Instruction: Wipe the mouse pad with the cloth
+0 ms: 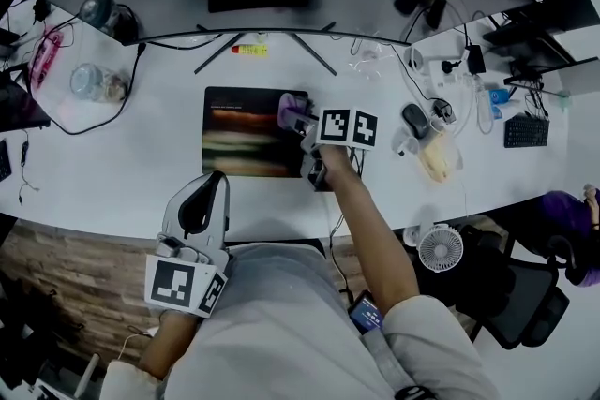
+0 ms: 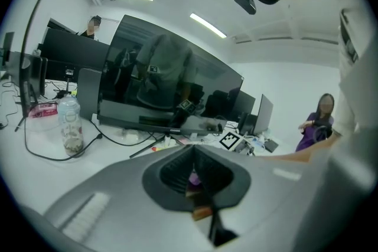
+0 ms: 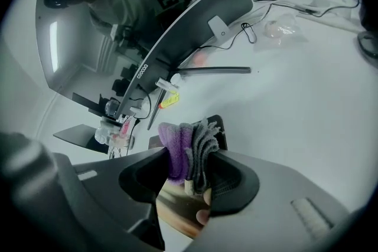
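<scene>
The left gripper (image 1: 219,177) hangs nearest, at the desk (image 1: 141,166) rim just short of the mouse pad (image 1: 246,131), its fingers pressed together on nothing. The mouse pad lies flat, long axis running left to right along the desk's front. At the pad's right end, the right gripper (image 1: 302,128) pinches the folded purple-and-grey cloth (image 3: 188,144) between its fingers. Left of the pad and farther back, a clear bottle (image 2: 69,126) holds brownish bits at its bottom.
</scene>
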A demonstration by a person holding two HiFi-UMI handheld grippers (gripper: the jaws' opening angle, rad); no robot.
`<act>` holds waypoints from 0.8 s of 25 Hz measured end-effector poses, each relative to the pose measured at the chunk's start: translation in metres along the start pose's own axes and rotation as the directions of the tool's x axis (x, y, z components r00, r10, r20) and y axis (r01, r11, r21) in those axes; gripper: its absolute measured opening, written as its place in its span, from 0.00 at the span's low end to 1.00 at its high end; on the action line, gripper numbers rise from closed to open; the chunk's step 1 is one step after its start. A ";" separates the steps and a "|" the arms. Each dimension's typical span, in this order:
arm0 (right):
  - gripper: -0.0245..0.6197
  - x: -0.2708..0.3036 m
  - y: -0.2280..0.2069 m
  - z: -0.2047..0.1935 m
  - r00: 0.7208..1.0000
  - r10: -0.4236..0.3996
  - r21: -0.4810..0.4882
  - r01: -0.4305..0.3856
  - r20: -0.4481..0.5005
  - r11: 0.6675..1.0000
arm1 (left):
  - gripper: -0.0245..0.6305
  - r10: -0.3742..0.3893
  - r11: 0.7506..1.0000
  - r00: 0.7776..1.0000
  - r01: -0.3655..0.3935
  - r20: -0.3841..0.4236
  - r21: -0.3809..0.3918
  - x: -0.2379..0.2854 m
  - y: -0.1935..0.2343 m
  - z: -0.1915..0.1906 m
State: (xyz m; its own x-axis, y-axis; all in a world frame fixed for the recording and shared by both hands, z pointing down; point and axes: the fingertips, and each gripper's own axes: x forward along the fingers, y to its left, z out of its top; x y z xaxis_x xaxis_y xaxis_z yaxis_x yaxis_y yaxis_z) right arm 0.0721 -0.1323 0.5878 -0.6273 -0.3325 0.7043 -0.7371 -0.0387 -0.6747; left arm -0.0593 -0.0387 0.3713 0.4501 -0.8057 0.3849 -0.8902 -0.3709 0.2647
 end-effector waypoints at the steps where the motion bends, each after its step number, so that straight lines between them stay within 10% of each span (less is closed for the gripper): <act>1: 0.34 -0.002 -0.002 0.001 1.000 -0.003 0.002 0.003 0.000 1.000 | 0.04 -0.003 1.000 1.000 0.003 0.001 -0.002 0.001 -0.001 0.000; 20: 0.34 -0.023 0.000 -0.014 1.000 -0.012 0.029 0.011 0.015 1.000 | 0.04 -0.018 1.000 1.000 0.018 0.006 -0.007 -0.007 0.007 0.001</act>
State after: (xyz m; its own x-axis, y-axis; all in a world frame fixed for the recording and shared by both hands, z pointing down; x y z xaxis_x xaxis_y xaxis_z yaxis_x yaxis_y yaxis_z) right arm 0.0830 -0.1112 0.5746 -0.6147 -0.3463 0.7086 -0.7364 -0.0700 -0.6729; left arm -0.0691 -0.0362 0.3694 0.4657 -0.8017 0.3748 -0.8814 -0.3821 0.2777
